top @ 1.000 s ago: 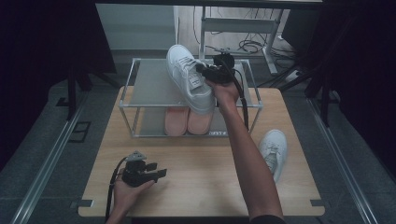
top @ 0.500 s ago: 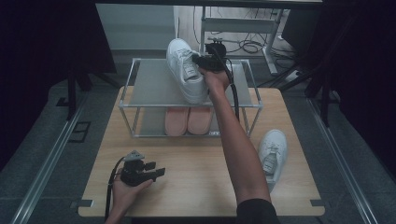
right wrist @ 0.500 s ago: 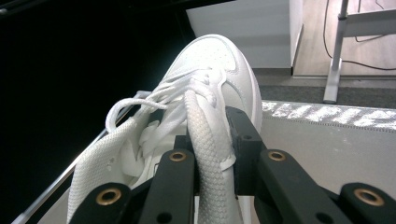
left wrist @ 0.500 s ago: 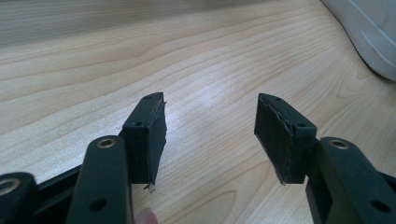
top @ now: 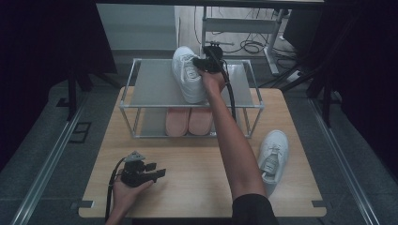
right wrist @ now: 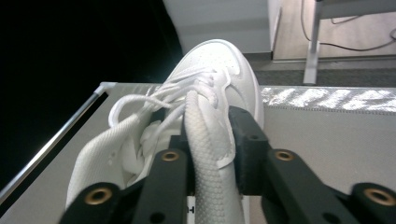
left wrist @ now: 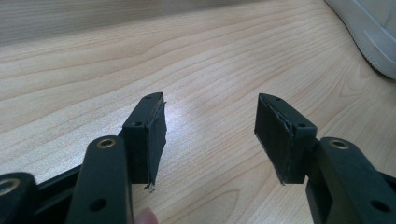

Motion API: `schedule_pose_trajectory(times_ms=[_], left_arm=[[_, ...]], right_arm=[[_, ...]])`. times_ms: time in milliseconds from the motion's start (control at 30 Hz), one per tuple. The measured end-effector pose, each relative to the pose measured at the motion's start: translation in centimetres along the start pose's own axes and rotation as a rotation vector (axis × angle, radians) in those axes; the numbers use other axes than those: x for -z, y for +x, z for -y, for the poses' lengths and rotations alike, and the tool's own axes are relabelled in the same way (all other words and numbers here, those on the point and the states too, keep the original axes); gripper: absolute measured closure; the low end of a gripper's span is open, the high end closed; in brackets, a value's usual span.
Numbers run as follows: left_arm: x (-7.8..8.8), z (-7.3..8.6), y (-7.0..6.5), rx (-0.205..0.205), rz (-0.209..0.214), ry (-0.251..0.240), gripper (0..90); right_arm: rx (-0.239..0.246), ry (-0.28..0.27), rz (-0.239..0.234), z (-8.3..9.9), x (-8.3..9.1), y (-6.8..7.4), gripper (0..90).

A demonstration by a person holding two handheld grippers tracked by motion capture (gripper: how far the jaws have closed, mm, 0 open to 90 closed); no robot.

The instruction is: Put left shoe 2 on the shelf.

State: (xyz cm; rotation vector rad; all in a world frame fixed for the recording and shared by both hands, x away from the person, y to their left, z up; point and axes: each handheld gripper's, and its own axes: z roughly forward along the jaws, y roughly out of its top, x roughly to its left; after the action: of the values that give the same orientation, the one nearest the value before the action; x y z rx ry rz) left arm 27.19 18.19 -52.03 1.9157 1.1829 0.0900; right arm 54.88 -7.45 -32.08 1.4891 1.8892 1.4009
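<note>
One sneaker (top: 188, 75): on rack (top: 155, 89) top, far edge.
Right gripper (right wrist: 210, 140): your jaws, just loosening, straddle its collar.
Risk: a snagged collar tips it.

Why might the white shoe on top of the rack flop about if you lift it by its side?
The white shoe is probably bendy up top: its mesh collar looks thin and soft between the right gripper jaws. Its loose laces would likely dangle. Lying flat on the rack, it shouldn't roll.
</note>
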Motion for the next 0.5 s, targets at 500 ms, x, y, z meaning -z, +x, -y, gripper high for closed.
schedule_pose_trajectory(times_ms=[500], left_arm=[[-0.2, 0.0, -0.3, -0.006, 0.000, 0.006, 43.2]], right_arm=[[0.060, -0.076, -0.091, 0.7, 4.5, -1.1, 54.8]])
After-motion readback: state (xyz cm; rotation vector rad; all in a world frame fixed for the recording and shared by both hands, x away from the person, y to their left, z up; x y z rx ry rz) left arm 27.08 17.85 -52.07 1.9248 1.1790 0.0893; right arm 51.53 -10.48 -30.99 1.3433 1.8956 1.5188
